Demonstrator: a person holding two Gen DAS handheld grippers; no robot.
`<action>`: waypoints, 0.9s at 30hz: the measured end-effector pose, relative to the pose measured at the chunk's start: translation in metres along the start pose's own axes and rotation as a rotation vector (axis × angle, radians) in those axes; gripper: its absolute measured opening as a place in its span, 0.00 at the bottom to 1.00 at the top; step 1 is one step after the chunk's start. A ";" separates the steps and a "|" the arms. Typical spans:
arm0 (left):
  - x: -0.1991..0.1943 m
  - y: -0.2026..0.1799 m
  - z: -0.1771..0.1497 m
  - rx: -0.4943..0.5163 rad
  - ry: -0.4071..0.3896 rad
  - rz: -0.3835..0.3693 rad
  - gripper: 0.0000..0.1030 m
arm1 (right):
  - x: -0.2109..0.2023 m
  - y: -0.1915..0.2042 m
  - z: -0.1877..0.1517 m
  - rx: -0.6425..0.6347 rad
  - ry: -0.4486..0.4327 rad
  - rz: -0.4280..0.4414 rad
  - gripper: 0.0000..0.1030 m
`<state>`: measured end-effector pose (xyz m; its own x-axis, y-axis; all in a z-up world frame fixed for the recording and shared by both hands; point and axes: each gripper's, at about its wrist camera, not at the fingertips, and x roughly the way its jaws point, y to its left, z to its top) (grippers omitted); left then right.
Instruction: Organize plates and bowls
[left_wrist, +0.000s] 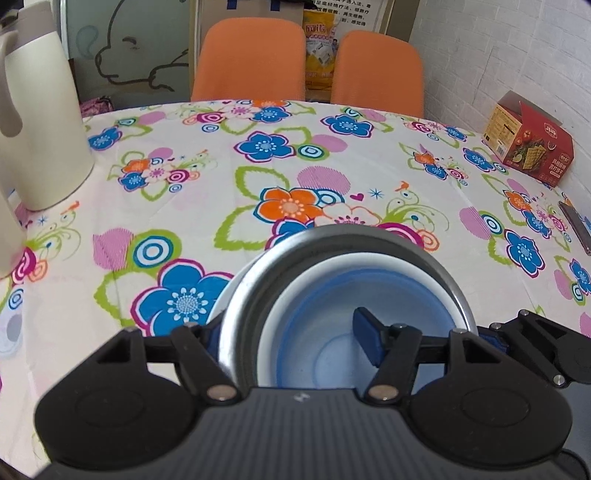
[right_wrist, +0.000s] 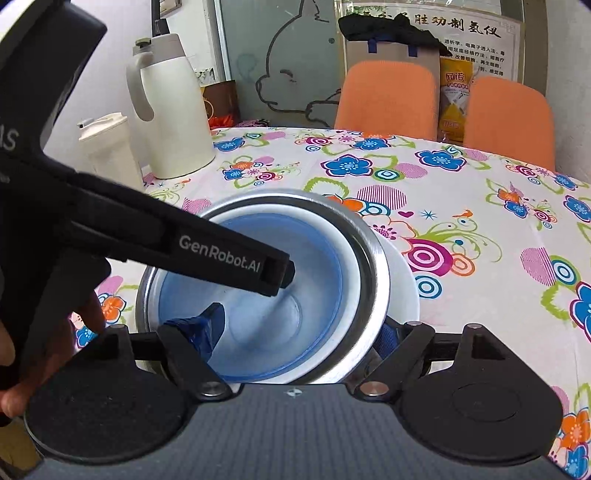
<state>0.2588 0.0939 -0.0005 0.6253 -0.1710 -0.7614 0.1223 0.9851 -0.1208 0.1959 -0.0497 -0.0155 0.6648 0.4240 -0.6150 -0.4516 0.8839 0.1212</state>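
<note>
A steel bowl (left_wrist: 343, 230) (right_wrist: 376, 258) holds a blue bowl with a white rim (left_wrist: 325, 295) (right_wrist: 317, 266). Both rest on a white plate (left_wrist: 219, 306) (right_wrist: 402, 288) on the flowered tablecloth. My left gripper (left_wrist: 288, 336) straddles the bowls' left wall, one finger outside the steel and one finger (left_wrist: 365, 339) inside the blue bowl, away from the wall. My right gripper (right_wrist: 297, 332) straddles the right wall the same way. Its inner finger (right_wrist: 207, 328) is clear of the wall. The left gripper's body (right_wrist: 221, 254) crosses the right wrist view.
A cream thermos jug (left_wrist: 40, 129) (right_wrist: 173, 110) and a second white container (right_wrist: 107, 147) stand at the table's left. A red cracker box (left_wrist: 528, 144) and a dark flat object (left_wrist: 576, 229) lie at the right. Two orange chairs (left_wrist: 251, 59) stand behind the table. A hand (right_wrist: 11, 369) holds the left gripper.
</note>
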 end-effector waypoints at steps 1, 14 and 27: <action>0.002 0.001 0.000 -0.004 0.003 -0.007 0.65 | 0.000 0.000 0.000 0.002 0.001 -0.003 0.67; -0.011 0.003 0.004 -0.049 -0.103 0.026 0.81 | -0.023 -0.019 0.006 0.070 -0.118 -0.047 0.65; -0.050 -0.034 -0.008 -0.058 -0.220 0.012 0.81 | -0.067 -0.060 -0.020 0.251 -0.194 -0.095 0.66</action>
<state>0.2170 0.0691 0.0364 0.7806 -0.1532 -0.6060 0.0737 0.9853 -0.1541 0.1666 -0.1352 0.0030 0.8088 0.3453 -0.4761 -0.2374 0.9323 0.2730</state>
